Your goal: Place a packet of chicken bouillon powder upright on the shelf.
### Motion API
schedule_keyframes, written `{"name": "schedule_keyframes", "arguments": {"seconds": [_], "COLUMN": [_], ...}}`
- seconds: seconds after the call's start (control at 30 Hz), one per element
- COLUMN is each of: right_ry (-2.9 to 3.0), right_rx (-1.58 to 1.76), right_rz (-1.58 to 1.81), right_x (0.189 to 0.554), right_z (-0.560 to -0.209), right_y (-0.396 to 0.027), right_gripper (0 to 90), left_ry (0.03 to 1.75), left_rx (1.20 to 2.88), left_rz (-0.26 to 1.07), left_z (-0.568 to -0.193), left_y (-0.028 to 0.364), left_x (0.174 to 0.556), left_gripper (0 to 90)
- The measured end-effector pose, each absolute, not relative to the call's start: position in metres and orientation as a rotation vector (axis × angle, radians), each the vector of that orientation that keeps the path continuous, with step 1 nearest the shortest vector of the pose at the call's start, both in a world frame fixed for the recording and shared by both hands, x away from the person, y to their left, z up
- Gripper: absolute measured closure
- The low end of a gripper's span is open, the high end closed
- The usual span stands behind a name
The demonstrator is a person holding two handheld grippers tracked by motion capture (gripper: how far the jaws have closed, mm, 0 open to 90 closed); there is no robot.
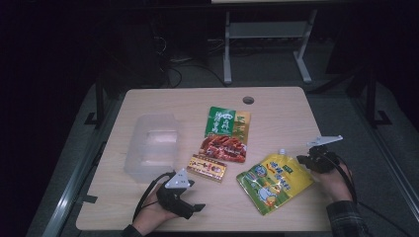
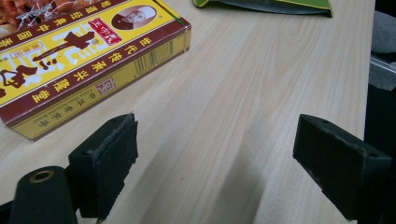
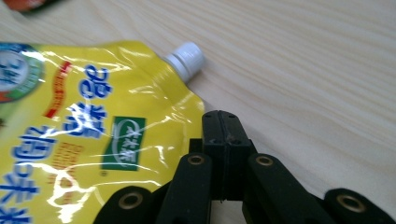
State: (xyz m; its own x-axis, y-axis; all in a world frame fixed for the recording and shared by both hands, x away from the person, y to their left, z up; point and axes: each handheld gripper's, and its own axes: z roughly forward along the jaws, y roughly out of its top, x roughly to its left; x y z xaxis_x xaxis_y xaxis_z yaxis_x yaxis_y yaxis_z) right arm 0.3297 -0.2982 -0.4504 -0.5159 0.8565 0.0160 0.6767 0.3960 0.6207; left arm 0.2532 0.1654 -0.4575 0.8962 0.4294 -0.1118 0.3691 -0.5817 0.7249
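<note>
Yellow spout pouch (image 3: 79, 135) lies flat near the table's (image 1: 276, 106) right front, waiting for a pick-up.
Right gripper (image 3: 223, 122), jaws pressed together and empty, sits at the pouch's edge below its white cap (image 3: 187, 58); it should open first, then pinch the edge. Left gripper (image 2: 215, 154) gapes empty beside the red-yellow box (image 2: 84, 60).

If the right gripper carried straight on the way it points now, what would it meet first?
Most likely the yellow plastic spouted pouch: the right gripper, jaws shut, points at its edge below the white cap, though depth is unclear.
</note>
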Motion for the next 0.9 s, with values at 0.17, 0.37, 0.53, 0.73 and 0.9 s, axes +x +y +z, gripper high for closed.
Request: {"name": "schedule_keyframes", "arguments": {"seconds": [0.17,0.37,0.53,0.73,0.9], "right_ry": [2.361,2.402,2.444,2.506,2.551], "right_rx": [1.352,1.349,1.326,1.276,1.223], "right_rz": [0.831,0.857,0.875,0.906,0.935], "right_x": [0.335,0.335,0.331,0.323,0.316], "right_z": [-0.457,-0.460,-0.459,-0.459,-0.457], "right_y": [-0.302,-0.300,-0.294,-0.284,-0.272], "right_gripper": [90.0,90.0,90.0,90.0,90.0], "left_ry": [0.568,0.565,0.565,0.556,0.529], "left_rx": [2.248,2.249,2.247,2.246,2.237], "left_rz": [0.098,0.096,0.098,0.103,0.105], "left_z": [-0.457,-0.457,-0.456,-0.456,-0.450], "left_y": [0.166,0.166,0.166,0.166,0.161], "left_x": [0.253,0.254,0.253,0.253,0.250], "left_gripper": [13.1,13.1,13.2,13.2,13.1]}}
